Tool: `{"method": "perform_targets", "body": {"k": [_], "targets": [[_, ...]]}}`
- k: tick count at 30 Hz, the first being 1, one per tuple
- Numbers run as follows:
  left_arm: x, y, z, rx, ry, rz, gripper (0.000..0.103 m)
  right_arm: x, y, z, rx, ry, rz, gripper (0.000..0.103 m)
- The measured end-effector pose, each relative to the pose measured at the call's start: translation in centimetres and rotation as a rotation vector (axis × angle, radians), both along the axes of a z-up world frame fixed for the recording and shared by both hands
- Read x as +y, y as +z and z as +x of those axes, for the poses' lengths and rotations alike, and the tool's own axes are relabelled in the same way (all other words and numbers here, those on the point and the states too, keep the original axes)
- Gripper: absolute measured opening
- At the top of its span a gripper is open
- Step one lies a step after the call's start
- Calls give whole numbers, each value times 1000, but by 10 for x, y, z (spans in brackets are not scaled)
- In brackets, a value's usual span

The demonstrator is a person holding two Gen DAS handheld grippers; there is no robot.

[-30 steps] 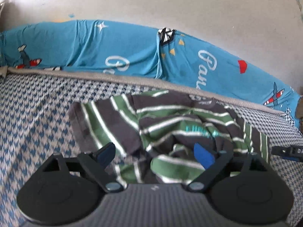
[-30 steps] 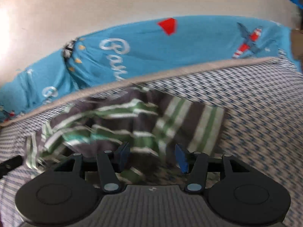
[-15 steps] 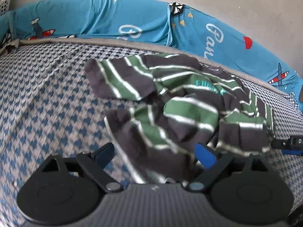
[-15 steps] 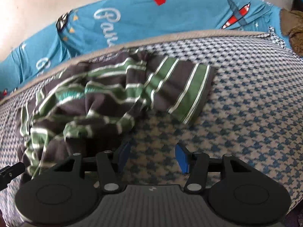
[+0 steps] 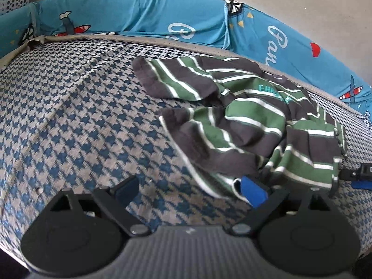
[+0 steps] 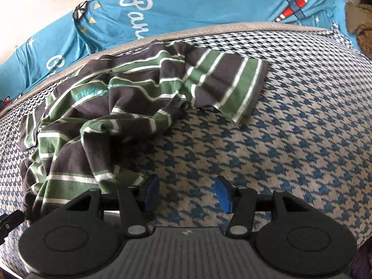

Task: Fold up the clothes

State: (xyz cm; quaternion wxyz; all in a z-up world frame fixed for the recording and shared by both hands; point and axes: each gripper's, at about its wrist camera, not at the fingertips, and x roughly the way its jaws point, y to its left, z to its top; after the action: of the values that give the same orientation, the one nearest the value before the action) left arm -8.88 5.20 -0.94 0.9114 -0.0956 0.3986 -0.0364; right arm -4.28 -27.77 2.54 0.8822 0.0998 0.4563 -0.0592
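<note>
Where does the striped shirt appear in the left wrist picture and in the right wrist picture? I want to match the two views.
Left wrist view: the striped shirt lies crumpled right of centre, its near hem by the left gripper.
Right wrist view: the shirt fills the left half, one sleeve spread toward the centre, left of the right gripper.
Shared landmark: the blue printed fabric behind the houndstooth surface.

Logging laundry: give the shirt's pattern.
Shirt: dark grey and green stripes, thin white lines. Clearest in left wrist view.
</note>
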Motion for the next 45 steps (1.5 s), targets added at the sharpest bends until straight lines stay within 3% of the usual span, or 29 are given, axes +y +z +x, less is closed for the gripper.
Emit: {"method": "perform_targets", "body": {"k": [6,13,22,31,34,36,39,45], "targets": [[3,6,-3,-15,3,-11,97,-13,3,-10,-38,-19,29,52],[9,-1,0,-15,22,-19,97,-52,10,-5,-120,-161,123,52],[5,-5,8,-32,24,-13,98,-84,4,42,-133,-230,170,52],[-5,-3,13,-68,10,29,98,-87,-5,87,-138,-244,109,51],[-8,-4,14,-70,0,35,98,-76,-2,99,-154,-179,74,42],[-11,-5,15,-70,-9,45,98,-69,1,107,-154,-141,33,25],[-15,-5,17,-72,-19,52,98,-62,0,115,-184,-80,-48,8],[-24,-5,19,-63,-71,14,98,-70,22,118,-322,-128,-221,6]]}}
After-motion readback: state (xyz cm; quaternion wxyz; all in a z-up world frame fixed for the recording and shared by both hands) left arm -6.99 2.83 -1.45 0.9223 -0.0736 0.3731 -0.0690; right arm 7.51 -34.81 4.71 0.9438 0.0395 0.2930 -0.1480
